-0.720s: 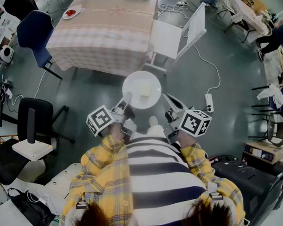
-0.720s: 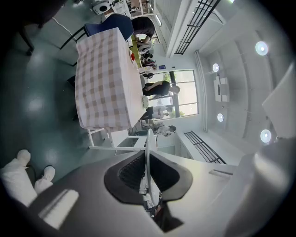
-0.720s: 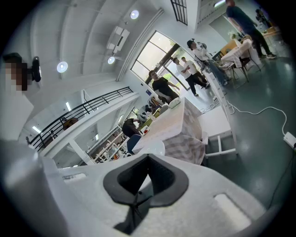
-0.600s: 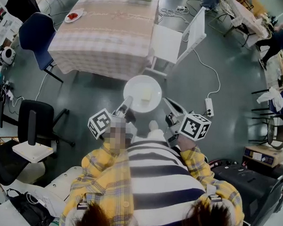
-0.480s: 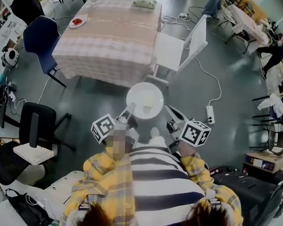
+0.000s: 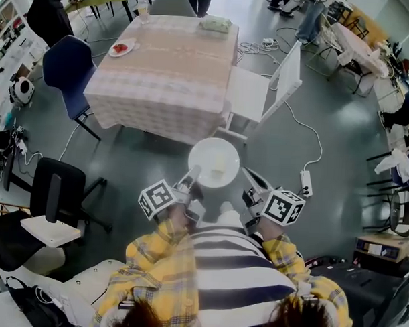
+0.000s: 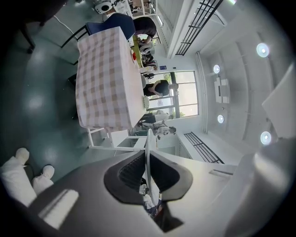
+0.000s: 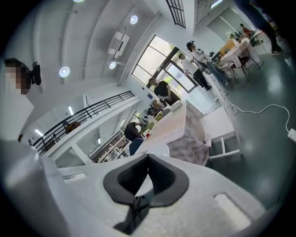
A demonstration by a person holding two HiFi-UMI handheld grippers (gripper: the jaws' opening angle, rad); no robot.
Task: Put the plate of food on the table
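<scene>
A white plate (image 6: 214,162) with a pale piece of food (image 6: 220,169) is held over the grey floor, just short of the table (image 6: 164,64) with its checked cloth. My left gripper (image 6: 193,174) is shut on the plate's near-left rim. In the left gripper view that rim (image 7: 149,157) runs edge-on between the pads. My right gripper (image 6: 245,173) meets the plate's right edge with its jaws closed. In the right gripper view the white plate (image 8: 156,150) shows just beyond the touching tips.
A white chair (image 6: 261,74) stands at the table's right side, and a blue chair (image 6: 64,64) at its left. A small plate of red food (image 6: 121,48) sits on the far-left corner. A black office chair (image 6: 56,188) is at the left. A power strip (image 6: 305,183) with its cable lies on the floor at the right.
The person has stepped toward the table carrying the plate. More of the table and the far room is now in view. Both grippers keep their places on the plate.
</scene>
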